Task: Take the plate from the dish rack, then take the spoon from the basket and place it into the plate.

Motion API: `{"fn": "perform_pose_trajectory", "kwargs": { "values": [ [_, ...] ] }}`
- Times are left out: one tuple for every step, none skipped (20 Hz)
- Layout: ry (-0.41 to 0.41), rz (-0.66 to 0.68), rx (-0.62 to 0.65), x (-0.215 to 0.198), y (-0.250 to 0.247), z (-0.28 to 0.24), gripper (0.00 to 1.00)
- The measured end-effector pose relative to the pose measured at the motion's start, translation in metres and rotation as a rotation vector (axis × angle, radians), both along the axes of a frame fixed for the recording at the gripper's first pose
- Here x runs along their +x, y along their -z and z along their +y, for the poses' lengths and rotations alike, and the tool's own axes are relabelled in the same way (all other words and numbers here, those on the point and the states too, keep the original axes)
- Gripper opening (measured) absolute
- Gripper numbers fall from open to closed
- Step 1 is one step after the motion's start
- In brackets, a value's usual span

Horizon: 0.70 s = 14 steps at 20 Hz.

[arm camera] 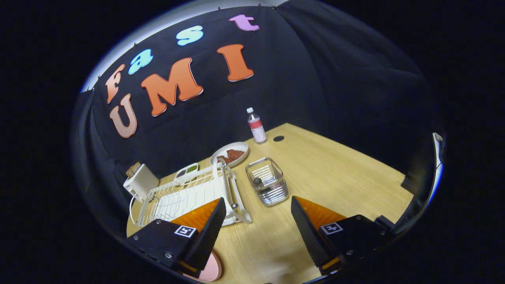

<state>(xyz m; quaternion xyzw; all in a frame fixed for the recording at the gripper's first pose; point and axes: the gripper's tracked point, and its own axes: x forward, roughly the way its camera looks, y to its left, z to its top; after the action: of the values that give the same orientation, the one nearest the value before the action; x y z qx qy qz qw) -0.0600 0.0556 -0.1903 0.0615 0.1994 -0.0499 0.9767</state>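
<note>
My gripper (257, 200) hangs open above the wooden table (335, 177), with nothing between its fingers. A pink plate (210, 270) lies flat on the table under the left finger (205, 232), which hides most of it. The white wire dish rack (185, 195) stands ahead on the left with no plate in its slots. Just ahead of the fingertips is the wire basket (267, 185). A small grey rounded piece (257, 182) rests in it, and I cannot tell for sure that it is the spoon.
Beyond the rack sits a white plate with brown food (230, 154) and a small dish with green and dark bits (187, 171). A water bottle (256, 126) stands at the table's far edge by a black cable hole (278, 138). A white box (140, 182) is left of the rack.
</note>
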Motion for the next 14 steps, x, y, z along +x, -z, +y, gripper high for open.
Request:
{"fn": "perform_pose_trajectory", "kwargs": {
  "values": [
    [-0.014, -0.036, -0.030, 0.010, -0.005, 0.000, 0.98],
    [-0.028, -0.060, -0.062, 0.016, -0.010, -0.001, 0.98],
    [-0.044, -0.075, -0.096, 0.024, -0.011, 0.000, 0.98],
    [-0.060, -0.085, -0.127, 0.030, -0.011, 0.001, 0.98],
    [-0.077, -0.090, -0.153, 0.035, -0.009, 0.003, 0.98],
    [-0.093, -0.092, -0.177, 0.041, -0.005, 0.004, 0.98],
    [-0.106, -0.087, -0.201, 0.046, 0.000, 0.004, 0.98],
    [-0.123, -0.094, -0.223, 0.050, 0.003, 0.004, 0.98],
    [-0.137, -0.089, -0.244, 0.055, 0.009, 0.004, 0.99],
    [-0.151, -0.079, -0.263, 0.057, 0.015, 0.004, 0.99],
    [-0.159, -0.063, -0.273, 0.058, 0.022, 0.004, 0.99],
    [-0.170, -0.047, -0.262, 0.060, 0.028, 0.004, 0.99],
    [-0.172, -0.031, -0.238, 0.062, 0.034, 0.004, 0.99],
    [-0.171, -0.015, -0.215, 0.063, 0.040, 0.004, 0.96]
  ]
}}
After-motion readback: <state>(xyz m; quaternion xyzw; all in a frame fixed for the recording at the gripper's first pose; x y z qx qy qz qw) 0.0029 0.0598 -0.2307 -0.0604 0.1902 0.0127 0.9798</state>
